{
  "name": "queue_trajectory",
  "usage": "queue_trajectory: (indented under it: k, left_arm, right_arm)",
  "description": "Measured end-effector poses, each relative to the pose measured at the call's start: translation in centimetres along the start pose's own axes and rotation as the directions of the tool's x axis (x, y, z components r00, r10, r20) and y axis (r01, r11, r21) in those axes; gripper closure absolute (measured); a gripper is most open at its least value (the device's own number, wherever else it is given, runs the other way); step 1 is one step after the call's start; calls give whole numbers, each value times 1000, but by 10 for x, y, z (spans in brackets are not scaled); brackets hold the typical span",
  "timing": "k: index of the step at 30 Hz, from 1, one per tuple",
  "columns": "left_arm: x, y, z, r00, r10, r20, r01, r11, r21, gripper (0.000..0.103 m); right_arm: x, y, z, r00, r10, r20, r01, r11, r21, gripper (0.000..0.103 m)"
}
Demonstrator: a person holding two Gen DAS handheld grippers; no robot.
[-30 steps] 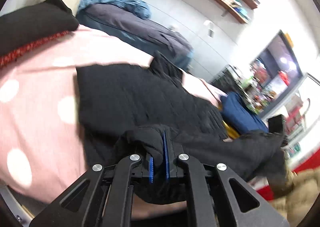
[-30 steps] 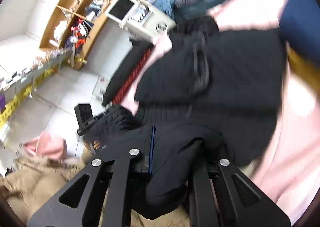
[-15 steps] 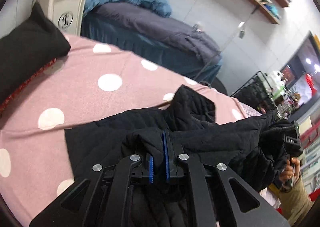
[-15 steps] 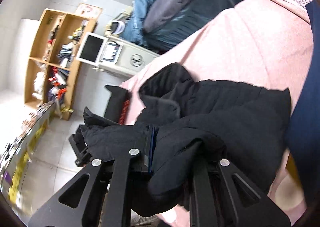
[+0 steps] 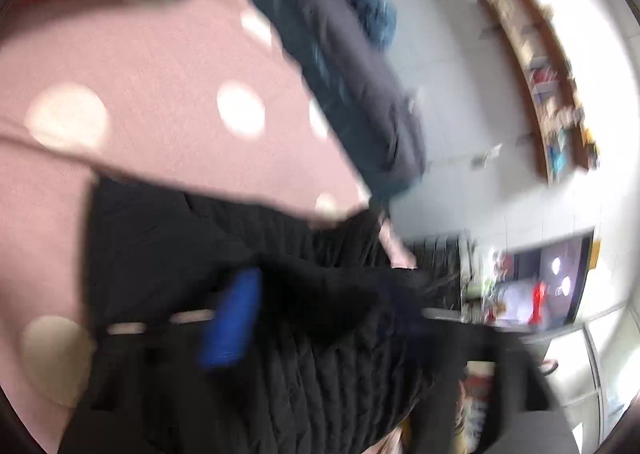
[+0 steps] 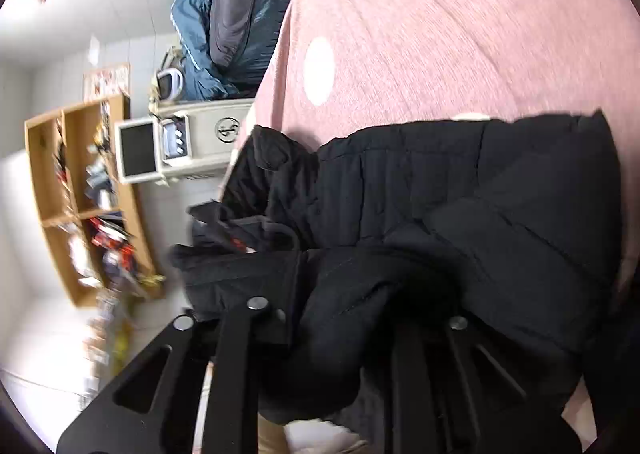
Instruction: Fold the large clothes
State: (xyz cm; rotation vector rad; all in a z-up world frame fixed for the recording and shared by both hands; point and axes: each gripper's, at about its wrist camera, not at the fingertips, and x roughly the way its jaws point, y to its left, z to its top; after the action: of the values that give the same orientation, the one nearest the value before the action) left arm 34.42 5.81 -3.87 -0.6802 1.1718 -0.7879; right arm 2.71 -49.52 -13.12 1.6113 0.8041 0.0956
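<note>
Motion blur smeared the whole left wrist view; the left tool (image 5: 320, 318) showed only a blue smudge of one pad. In the right wrist view, black quilted padded jacket (image 6: 460, 213) folds hid the right tool's (image 6: 344, 318) fingertips.

Jacket (image 6: 460, 189) on bedspread (image 6: 460, 25) — clothes heap (image 6: 232, 13) behind

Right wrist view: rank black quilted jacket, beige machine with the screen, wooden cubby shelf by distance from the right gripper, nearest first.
1. Black quilted jacket: bunched between the right gripper's fingers, lying on the pink polka-dot cover.
2. Beige machine: left of centre, beyond the cover's edge.
3. Wooden cubby shelf: far left, against the wall.
</note>
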Motion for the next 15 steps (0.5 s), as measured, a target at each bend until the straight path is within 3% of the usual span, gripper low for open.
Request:
queue_trajectory:
  k: [1,2,3,4,6,7,9,11,12,15]
  left_arm:
    - [-15,-2,1,997,23,70,-24,1000,9,6]
    - [-32,-5,3,992,29,123,-33,999,31,6]
    - [-44,-8,5,992,15,125,-21,999,50,6]
    - [-50,-10,5,993,12,117,-19,998,56,6]
    - [-64,-14,-1,990,66,121,-75,995,72,6]
    - [-69,-17,-7,987,101,129,-113,989,94,6]
    - [-73,-19,-20,980,151,126,-168,976,140,6]
    - [-69,-21,-39,973,201,109,-218,959,181,6]
    - [-66,-19,-49,971,222,94,-237,951,200,6]
    - [-47,-7,-71,961,276,38,-277,931,240,6]
  right_arm:
    - [-5,-1,0,997,78,1,-78,997,27,52]
    - [-11,0,-1,987,160,16,-161,986,47,27]
    - [-13,4,-3,979,200,36,-201,978,58,20]
    - [-21,8,-5,973,225,56,-228,972,60,20]
    - [-38,21,-10,979,184,91,-185,983,-3,20]
    - [-45,27,-14,983,151,107,-147,988,-43,20]
    - [-61,45,-28,987,11,160,18,983,-180,20]
    - [-71,57,-47,964,-131,233,200,931,-304,20]
    - [-72,63,-64,930,-231,287,333,862,-383,20]
    - [-65,63,-100,841,-384,381,538,673,-508,20]
